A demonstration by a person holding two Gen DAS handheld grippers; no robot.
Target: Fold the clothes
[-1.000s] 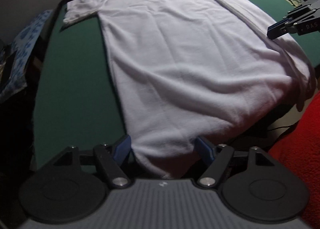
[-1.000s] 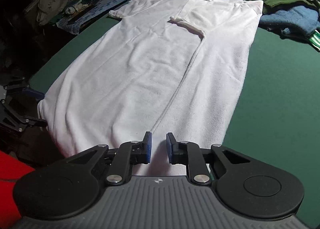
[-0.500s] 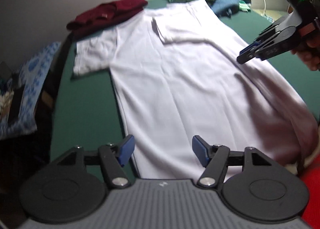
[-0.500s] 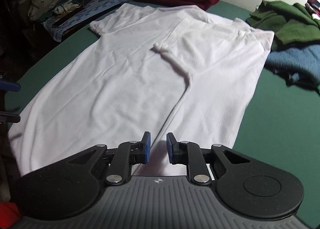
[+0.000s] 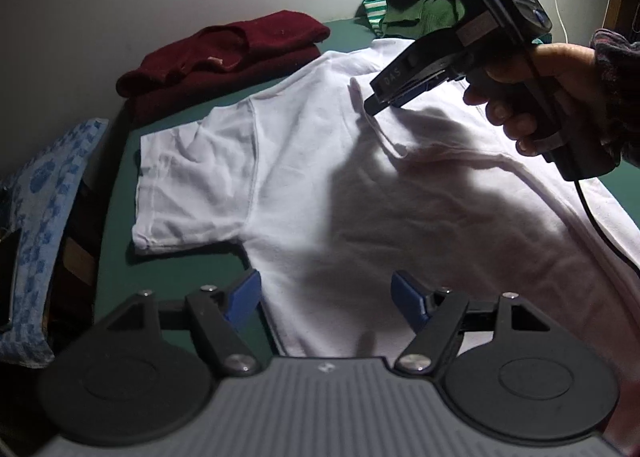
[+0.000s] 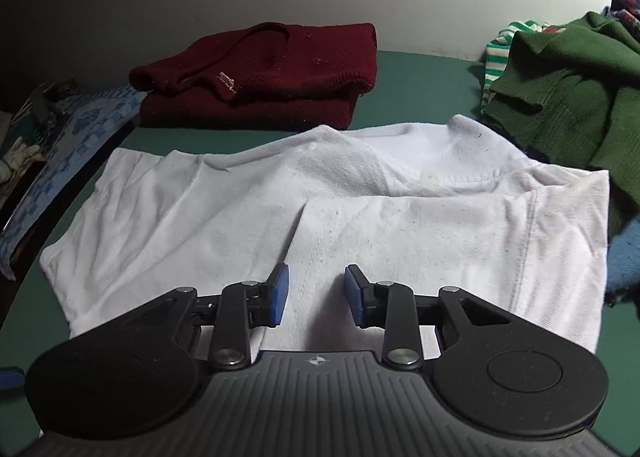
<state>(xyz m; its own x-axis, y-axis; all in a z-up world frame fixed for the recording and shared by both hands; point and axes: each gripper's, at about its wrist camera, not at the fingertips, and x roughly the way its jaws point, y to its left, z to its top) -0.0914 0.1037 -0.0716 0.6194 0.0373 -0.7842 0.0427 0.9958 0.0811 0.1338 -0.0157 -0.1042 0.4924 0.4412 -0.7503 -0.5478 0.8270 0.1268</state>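
1. In your left wrist view, far left, one blue-patterned cloth (image 5: 44, 193) hangs off the edge of the green table (image 5: 116, 241).
2. Upper left of centre, one folded maroon sweater (image 5: 224, 53) lies against the wall; your right wrist view shows a small pale tag on it, too small to read.
3. One white t-shirt (image 5: 320, 185) fills the middle of the frame, spread flat on the table. Its long axis runs from the lower right of the frame up toward the top centre, collar end farthest from you. One sleeve (image 5: 192, 185) sticks out flat to the left; the other sleeve is folded in over the chest, seen in your right wrist view.
4. At the bottom centre, your left gripper (image 5: 326, 297) hovers over the shirt's body just below the left sleeve. Its jaws are opening and stand wide apart, with nothing pinched between the blue pads.
5. Upper right, your right hand (image 5: 532, 97) holds the right gripper (image 5: 372, 105), tip pointing down-left at the folded-in sleeve edge. The letters "DAS" show on its side. In its own view, the jaws are opening, parted over the fabric, gripping nothing.
6. Top right, one pile of green and striped clothes (image 5: 408, 5) sits beyond the collar.
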